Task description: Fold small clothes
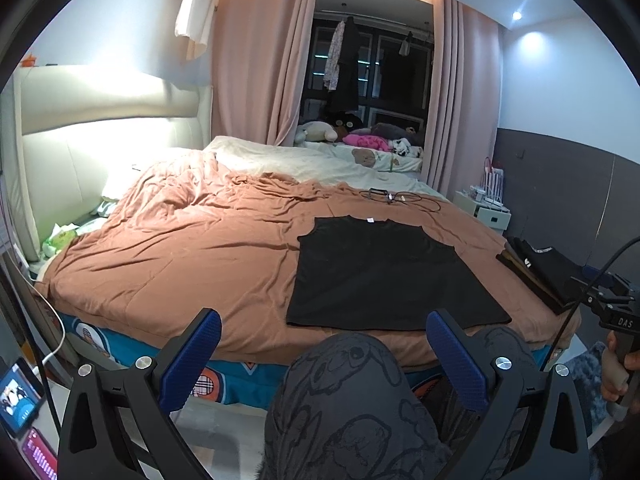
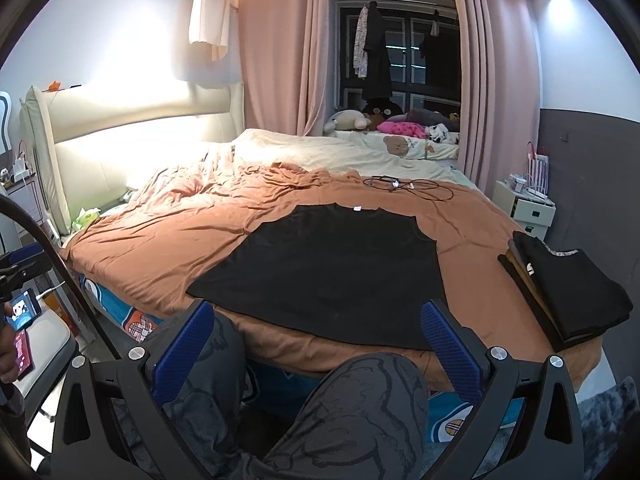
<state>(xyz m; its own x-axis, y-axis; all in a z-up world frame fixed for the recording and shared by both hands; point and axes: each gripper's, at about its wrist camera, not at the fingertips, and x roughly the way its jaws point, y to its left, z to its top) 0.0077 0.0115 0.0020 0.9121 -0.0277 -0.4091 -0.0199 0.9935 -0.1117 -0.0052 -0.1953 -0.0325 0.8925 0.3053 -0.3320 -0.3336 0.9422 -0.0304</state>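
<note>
Black shirt (image 2: 332, 268) lies flat for folding at twelve o'clock of both wide-open, empty grippers (image 1: 324, 356) (image 2: 316, 344) (folded stack (image 2: 568, 288) at two).

shirt (image 2: 332, 272) near hem: behind right gripper (image 2: 316, 344) | stack (image 1: 540, 272): partly behind cable | phone (image 1: 18, 398) screen: too small to read

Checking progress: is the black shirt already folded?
No, the black shirt lies spread flat on the bed, untouched by either open gripper.
</note>
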